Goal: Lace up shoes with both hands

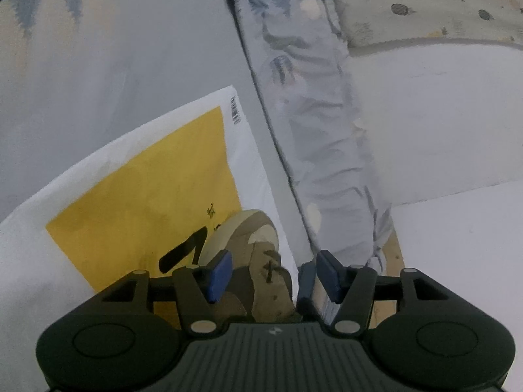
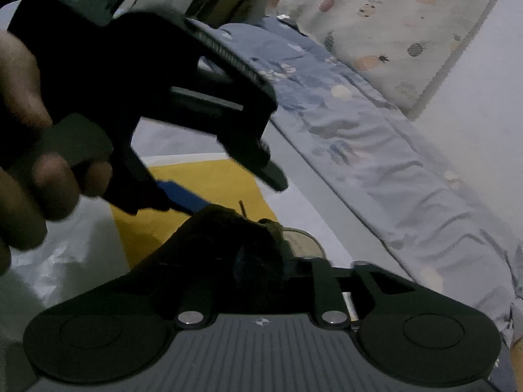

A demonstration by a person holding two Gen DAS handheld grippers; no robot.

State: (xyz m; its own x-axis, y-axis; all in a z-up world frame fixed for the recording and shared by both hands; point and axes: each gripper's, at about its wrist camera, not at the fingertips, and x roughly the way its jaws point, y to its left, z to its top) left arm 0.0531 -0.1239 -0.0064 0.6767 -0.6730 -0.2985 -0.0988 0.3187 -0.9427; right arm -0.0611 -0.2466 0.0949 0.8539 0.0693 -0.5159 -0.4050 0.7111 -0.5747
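Down on the white-and-yellow sheet (image 1: 137, 176) beside the bed's blue cover (image 1: 320, 150) sits the tan shoe (image 1: 258, 261). Left gripper (image 1: 274, 274) stands released, blue pads astride the shoe's laced top, gripping nothing. Right gripper's (image 2: 261, 261) jaws are too dark to judge.

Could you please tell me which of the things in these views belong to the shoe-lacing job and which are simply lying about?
For the job:
- tan shoe
- its dark lace
- left gripper
- right gripper

Lying about:
- yellow-and-white sheet under the shoe
- blue patterned bedding
- pineapple-print fabric
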